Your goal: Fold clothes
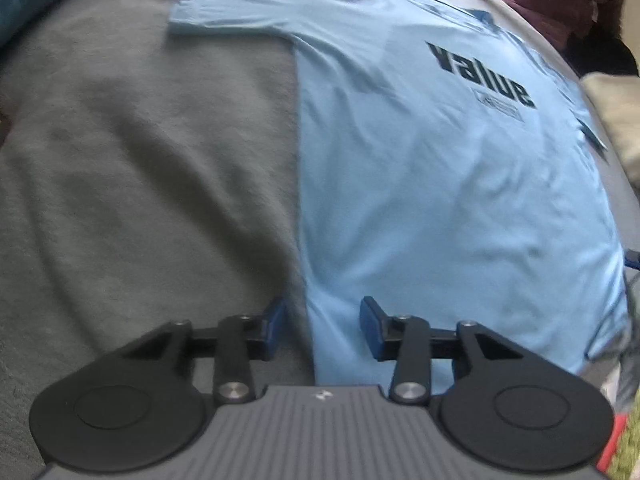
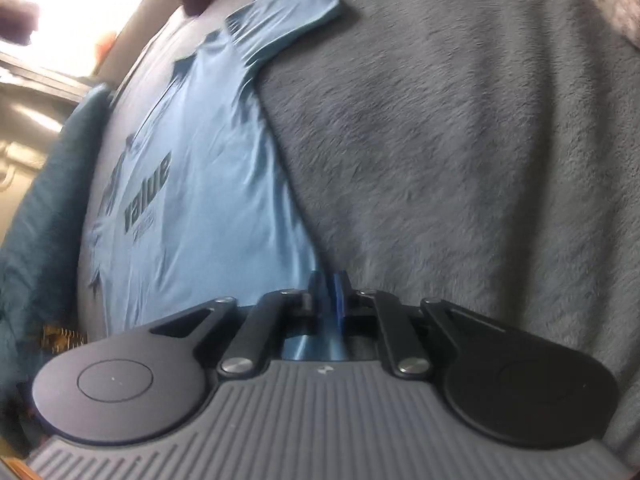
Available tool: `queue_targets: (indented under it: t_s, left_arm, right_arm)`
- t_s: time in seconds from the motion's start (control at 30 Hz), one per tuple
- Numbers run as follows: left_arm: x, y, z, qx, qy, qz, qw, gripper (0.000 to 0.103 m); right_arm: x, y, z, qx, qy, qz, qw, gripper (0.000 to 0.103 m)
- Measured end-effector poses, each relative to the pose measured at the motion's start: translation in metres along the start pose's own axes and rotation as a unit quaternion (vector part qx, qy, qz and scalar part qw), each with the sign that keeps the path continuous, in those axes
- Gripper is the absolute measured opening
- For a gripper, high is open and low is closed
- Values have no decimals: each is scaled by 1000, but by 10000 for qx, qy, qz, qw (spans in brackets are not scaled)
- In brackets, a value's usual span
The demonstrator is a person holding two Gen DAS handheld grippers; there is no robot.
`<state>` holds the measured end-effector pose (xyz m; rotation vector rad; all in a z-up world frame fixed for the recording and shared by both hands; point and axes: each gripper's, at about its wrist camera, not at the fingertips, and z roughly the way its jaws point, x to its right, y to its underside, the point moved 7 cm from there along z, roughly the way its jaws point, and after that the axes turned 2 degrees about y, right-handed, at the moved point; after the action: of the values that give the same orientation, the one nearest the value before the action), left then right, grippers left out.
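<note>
Your shirt (image 1: 440, 184) lies flat and face up on the grey blanket (image 1: 140, 160), light blue with the dark word "value" printed across the chest. In the left wrist view it covers the right half of the blanket, one short sleeve spread out toward the far left, the hem nearest you. The blanket's left half is bare and softly creased.

Your left gripper (image 1: 323, 326) points steeply down at the shirt's near left corner. Its jaws stand partly apart, and the shirt's side edge runs up between them: the left pad sits over blanket, the right pad over shirt. Neither pad presses on the cloth, so it holds nothing.

Your right gripper (image 2: 329, 300) is at the hem's other corner. In the right wrist view its jaws are nearly together with a fold of blue shirt cloth pinched between the pads, and the cloth runs back under the gripper body. From there the shirt stretches away to the left, its other sleeve lying at the far edge of the blanket, which fills the right of that view.

A dark teal cloth (image 2: 44, 216) lies bunched just beyond the blanket's left edge in the right wrist view. A maroon cloth (image 1: 560, 4) sits past the far right corner in the left wrist view.
</note>
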<state>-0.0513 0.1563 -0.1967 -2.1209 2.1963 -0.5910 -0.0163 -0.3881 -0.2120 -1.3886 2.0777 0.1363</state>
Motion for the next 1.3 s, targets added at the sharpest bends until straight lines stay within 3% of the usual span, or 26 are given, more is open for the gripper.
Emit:
queue_targets:
  t_s: [0.1,0.27,0.4,0.5,0.57,0.63,0.7,0.77,0.83,0.93,1.03,1.17,1.23,1.3]
  left_arm:
    - [7,14,5,-166,-138,391,9990,35]
    - [11,27,1,-170,-317,879,9955,34]
    - [15,23,-18,87,-366,1119,9930,34]
    - [25,23,-22,180,-292,1444,9889,35]
    - [33,30,-14,-55,-297,1700,9850,35]
    - [41,42,-1,-442,-378,1990,9783,37]
    - [46,50,-4,-498,-402,2198,9734,37]
    - [42,47,-15,-544,-359,2229,9727,38]
    - [32,34,-31,-384,-433,2110,9758,42]
    - [13,-1,-53,-13,-619,1818,9814,54]
    - [-10,-49,-64,577,-922,1259,9861,69]
    - [-49,-109,-60,1346,-892,-23,9869,77]
    - [-71,-130,-49,1558,-751,-730,9822,77]
    - [-92,-145,-34,1674,-736,-1256,9751,76]
  right_arm:
    - [-1,15,5,-260,152,-403,9987,15]
    - [-3,42,6,-723,677,-1519,9834,9]
    - [-9,43,-8,-783,972,-1904,9737,12]
    - [-43,44,-21,-422,373,-2545,9654,14]
    - [-62,55,-17,-519,56,-2976,9533,14]
    - [-64,75,2,-1001,254,-3433,9335,14]
    - [-47,106,23,-1969,565,-3738,9046,14]
    - [-43,118,20,-2414,452,-3800,8918,14]
    - [-50,114,12,-2666,490,-4027,8743,14]
    - [-83,80,-1,-2401,264,-4296,8701,15]
    - [-132,30,-2,-1834,-61,-4420,8780,16]
    - [-212,-28,34,-1163,-574,-3795,9160,29]
    - [-254,-39,60,-1110,-705,-3645,9219,29]
    - [-296,-40,87,-1153,-766,-3741,9170,29]
